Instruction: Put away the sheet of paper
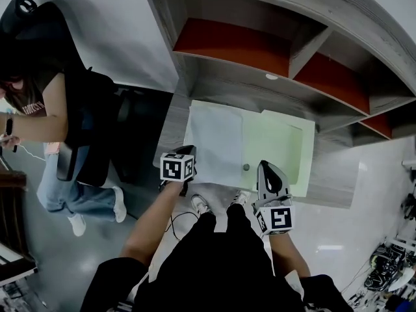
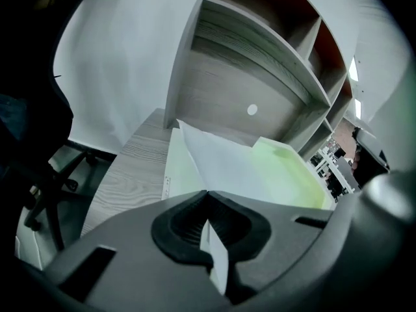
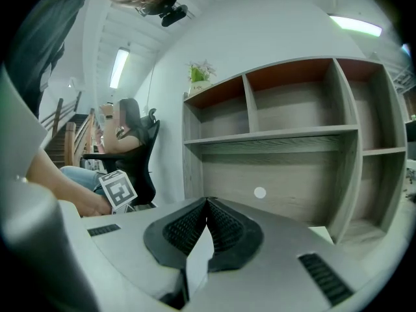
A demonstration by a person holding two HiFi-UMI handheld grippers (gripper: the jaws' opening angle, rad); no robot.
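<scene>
Both claws are fully closed, each on something thin. Left gripper: jaws pinched on the near edge of the sheet of paper. From the pinch the sheet runs up and away, its far corner standing a little off the green folder.

Right gripper: jaws clamped on a pale strip. Can't tell whether that is the sheet or a flap of the folder.

From the head view, the sheet covers the left part of the folder. Its left edge runs just inside the folder's left edge, and its right edge stops about mid-folder. The left gripper sits at the sheet's near-left corner. The right gripper is over the folder's near edge, well right of the sheet.

Room to move:
- Back: the folder's far edge sits close under the shelf unit, which closes off the whole back edge of the desk.
- Left: only a narrow strip of bare desk, then the desk's left edge. An office chair with a seated person is just off that edge.
- Right: a band of bare desktop between the folder and the right edge.
- Front: the folder's near edge lies about at the desk's front edge, next to the operator's body.
</scene>
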